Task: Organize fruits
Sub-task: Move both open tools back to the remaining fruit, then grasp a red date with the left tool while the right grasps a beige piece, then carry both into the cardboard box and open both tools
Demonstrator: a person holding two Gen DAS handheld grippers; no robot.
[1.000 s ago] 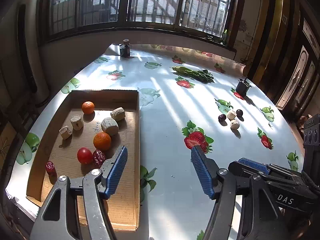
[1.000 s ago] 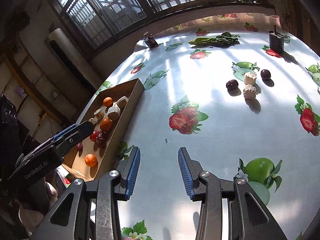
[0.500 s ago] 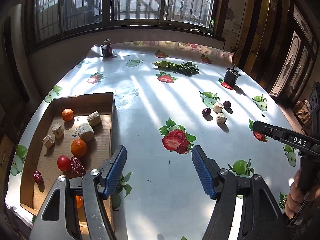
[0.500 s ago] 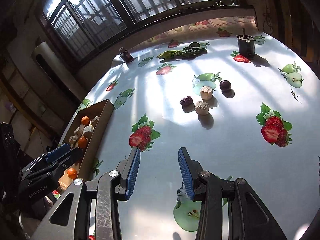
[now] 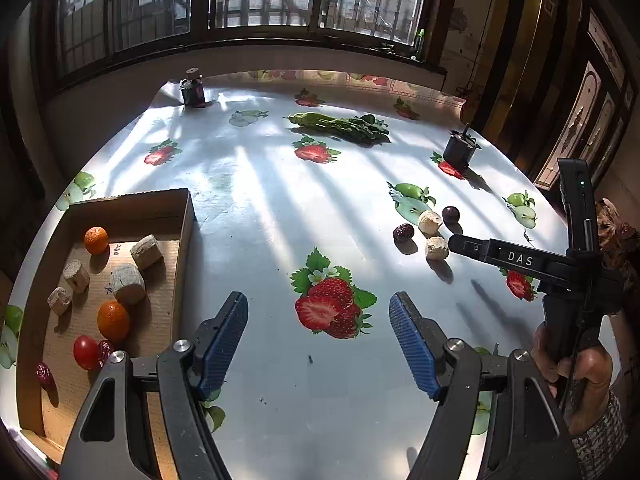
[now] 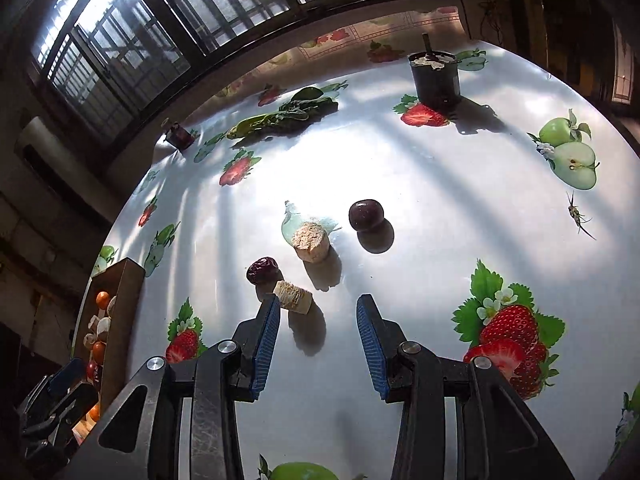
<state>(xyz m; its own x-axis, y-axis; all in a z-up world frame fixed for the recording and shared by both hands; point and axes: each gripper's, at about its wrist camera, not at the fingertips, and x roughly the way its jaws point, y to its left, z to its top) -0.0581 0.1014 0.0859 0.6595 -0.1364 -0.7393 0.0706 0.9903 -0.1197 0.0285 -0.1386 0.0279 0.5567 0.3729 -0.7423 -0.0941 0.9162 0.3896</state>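
Observation:
A cardboard tray (image 5: 132, 203) at the left holds oranges (image 5: 113, 321), a red tomato (image 5: 85, 352), red dates and several beige cork-like pieces (image 5: 127, 278). On the table lie a dark plum (image 6: 366, 215), a red date (image 6: 262, 270) and two beige pieces (image 6: 310, 241) (image 6: 293, 297). My right gripper (image 6: 318, 322) is open and empty, just short of the nearer beige piece, which lies by its left finger tip. My left gripper (image 5: 319, 320) is open and empty above the middle of the table, right of the tray.
A bunch of green vegetables (image 5: 344, 125) lies at the far side. A dark cup (image 6: 435, 78) stands at the far right and a small dark jar (image 5: 193, 89) at the far left. The round table carries a fruit-print cloth (image 5: 280, 208); windows stand behind it.
My right gripper has moved forward and right across the table to the loose pieces. My left gripper has swung right, away from the tray. Both stayed open.

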